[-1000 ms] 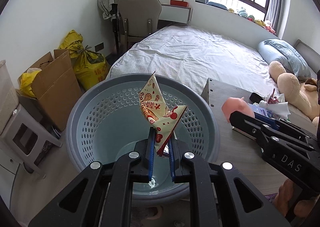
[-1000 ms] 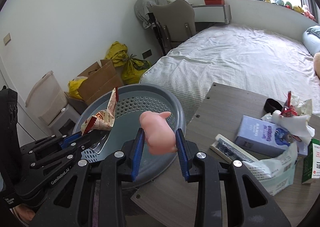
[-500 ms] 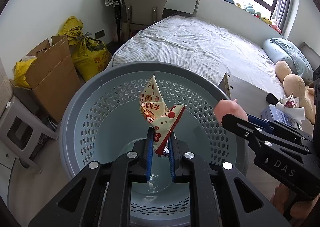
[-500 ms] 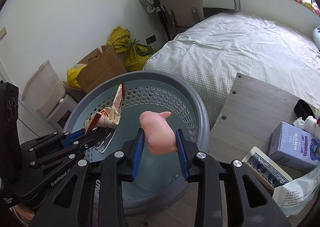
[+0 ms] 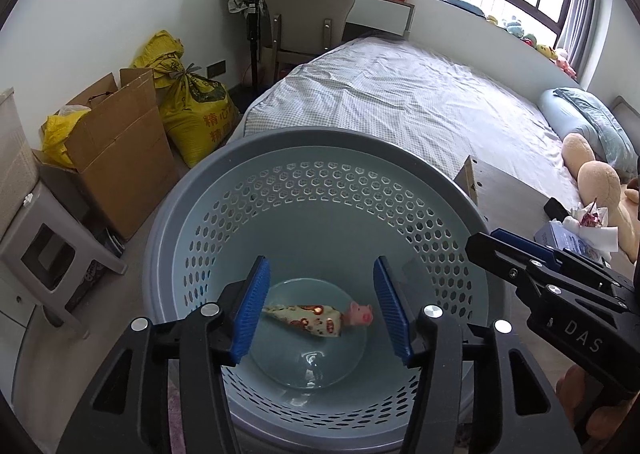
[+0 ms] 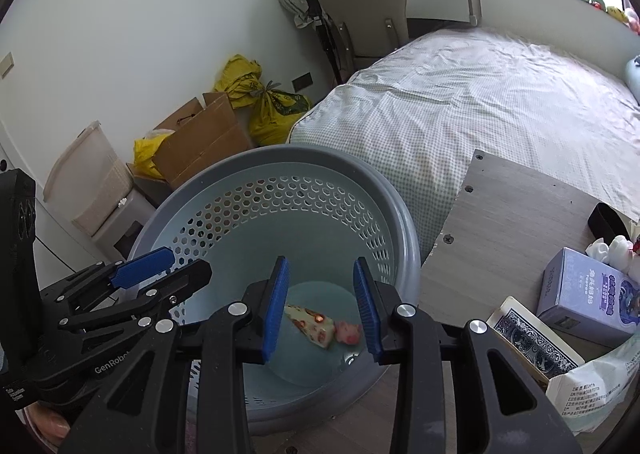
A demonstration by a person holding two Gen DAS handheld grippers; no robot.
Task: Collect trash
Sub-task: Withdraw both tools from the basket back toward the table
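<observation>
A grey-blue perforated basket (image 5: 320, 134) (image 6: 280, 152) stands on the floor below both grippers. On its bottom lie a patterned snack wrapper (image 5: 306, 318) (image 6: 310, 324) and, touching its right end, a small pink pig toy (image 5: 360, 316) (image 6: 348, 333). My left gripper (image 5: 320, 274) hangs over the basket, its jaws opening with nothing between them. Over the basket's right side my right gripper (image 6: 320, 270) is open, its blue pads apart and bare. Each gripper shows at the edge of the other's view.
A wooden table (image 6: 512, 214) right of the basket carries a purple box (image 6: 580, 290), a deck of cards (image 6: 532, 338) and a white bag (image 6: 592, 386). Behind are a bed (image 5: 420, 94), a cardboard box (image 5: 116, 134), yellow sacks (image 5: 192, 106) and a chair (image 5: 308, 14).
The left gripper let go of the wrapper and the right let go of the pink pig; both now lie on the basket's bottom. The left jaws spread wide.
</observation>
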